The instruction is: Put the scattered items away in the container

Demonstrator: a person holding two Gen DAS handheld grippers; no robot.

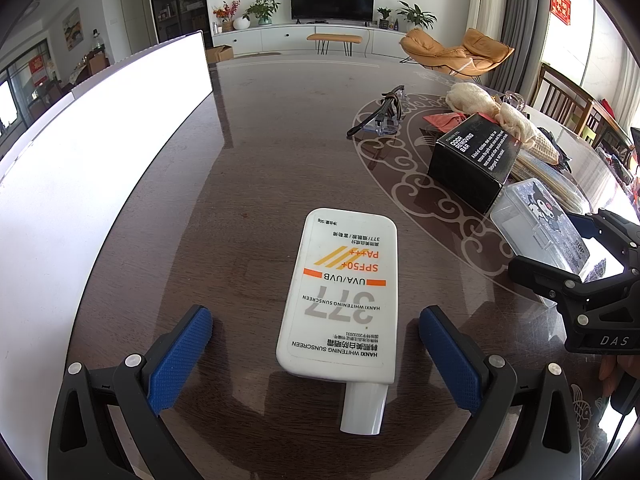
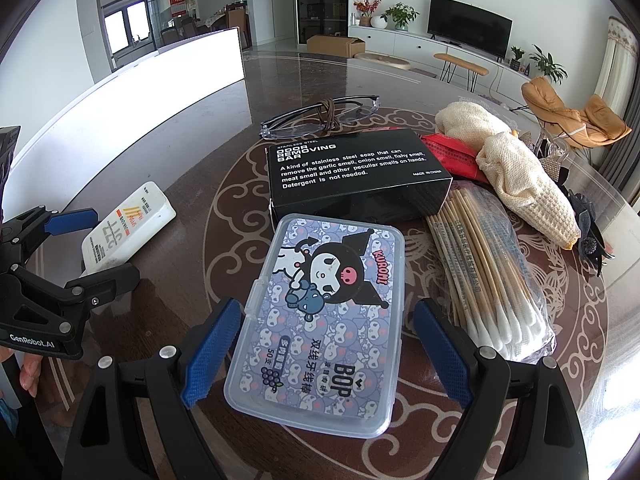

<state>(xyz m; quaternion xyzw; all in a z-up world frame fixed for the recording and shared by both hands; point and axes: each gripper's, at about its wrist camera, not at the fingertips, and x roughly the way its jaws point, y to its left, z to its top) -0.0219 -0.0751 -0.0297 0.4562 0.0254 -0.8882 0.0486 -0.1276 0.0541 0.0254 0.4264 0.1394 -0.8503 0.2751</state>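
Sunscreen tube [image 1: 340,300] lies lengthwise between the left hand-held gripper [image 1: 316,354] fingers, spread apart, cap nearest; right hand-held gripper [image 2: 320,344], likewise spread, straddles the floss box [image 2: 320,320]

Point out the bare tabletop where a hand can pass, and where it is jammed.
Free: the dark table between the white container wall, the sunscreen tube and the glasses. Crowded: the black soap box, floss case, cotton swabs and cream cloth bag lie packed together, touching or overlapping.

Both wrist views low, close over table [image 1: 248,128]; share sunscreen tube [image 1: 340,292].
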